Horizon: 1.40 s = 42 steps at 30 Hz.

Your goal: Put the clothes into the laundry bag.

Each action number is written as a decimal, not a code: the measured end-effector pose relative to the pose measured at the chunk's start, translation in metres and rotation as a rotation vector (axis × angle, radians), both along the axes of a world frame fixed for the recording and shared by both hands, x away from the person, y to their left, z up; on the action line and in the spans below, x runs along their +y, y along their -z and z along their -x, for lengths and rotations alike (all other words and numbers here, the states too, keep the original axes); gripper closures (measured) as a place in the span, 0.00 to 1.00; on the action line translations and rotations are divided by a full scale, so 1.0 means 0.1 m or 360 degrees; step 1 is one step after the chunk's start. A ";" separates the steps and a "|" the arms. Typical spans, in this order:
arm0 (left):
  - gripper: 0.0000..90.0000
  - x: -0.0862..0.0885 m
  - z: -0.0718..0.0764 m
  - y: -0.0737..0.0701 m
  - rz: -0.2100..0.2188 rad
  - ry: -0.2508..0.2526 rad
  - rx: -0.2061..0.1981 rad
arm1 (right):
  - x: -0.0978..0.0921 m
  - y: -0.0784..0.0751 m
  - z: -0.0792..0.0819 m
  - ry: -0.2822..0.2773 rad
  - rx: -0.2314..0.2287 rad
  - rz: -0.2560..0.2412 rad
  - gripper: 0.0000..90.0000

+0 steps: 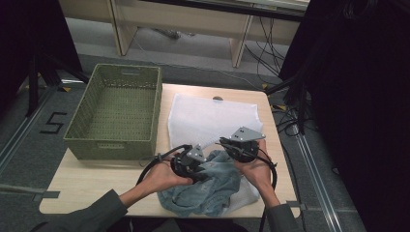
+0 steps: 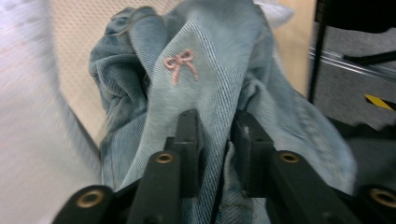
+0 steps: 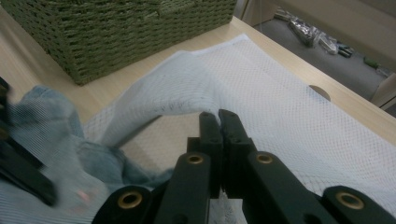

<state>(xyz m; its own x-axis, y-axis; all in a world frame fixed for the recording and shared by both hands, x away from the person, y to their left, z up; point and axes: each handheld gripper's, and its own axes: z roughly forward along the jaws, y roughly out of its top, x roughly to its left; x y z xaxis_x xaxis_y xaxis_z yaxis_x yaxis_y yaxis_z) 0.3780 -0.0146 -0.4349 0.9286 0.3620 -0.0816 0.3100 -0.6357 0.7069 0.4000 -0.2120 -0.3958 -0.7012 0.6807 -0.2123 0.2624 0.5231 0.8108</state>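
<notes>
Pale wooden tabletop (image 1: 96, 174) below: my left gripper (image 2: 217, 133) pinches the soft, floppy blue denim garment (image 2: 219, 84) (take a thick fold); my right gripper (image 3: 219, 122) clamps the flimsy white mesh laundry bag (image 3: 280, 93).

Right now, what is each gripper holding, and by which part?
Left gripper pinches a fold of the denim garment, below its pink bow. Right gripper clamps the white mesh bag at its lifted opening edge.

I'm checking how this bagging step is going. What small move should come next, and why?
Probably push the denim garment forward into the mesh bag. The left gripper is shut on the denim, and the right gripper pinches the bag's upper layer, lifting its mouth open beside the denim.
</notes>
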 end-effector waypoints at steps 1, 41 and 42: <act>0.83 -0.04 -0.02 0.07 -0.0013 -0.0027 -0.0018 | 0.01 -0.01 0.02 0.0015 0.0025 -0.0011 1.00; 0.98 0.42 -0.66 -0.16 0.0038 -0.0224 -0.0246 | 0.16 0.02 0.14 -0.0114 0.0033 -0.0012 0.98; 0.98 0.46 -0.66 -0.18 0.0029 -0.0204 -0.0241 | 0.18 0.01 0.17 -0.0124 0.0046 -0.0014 0.96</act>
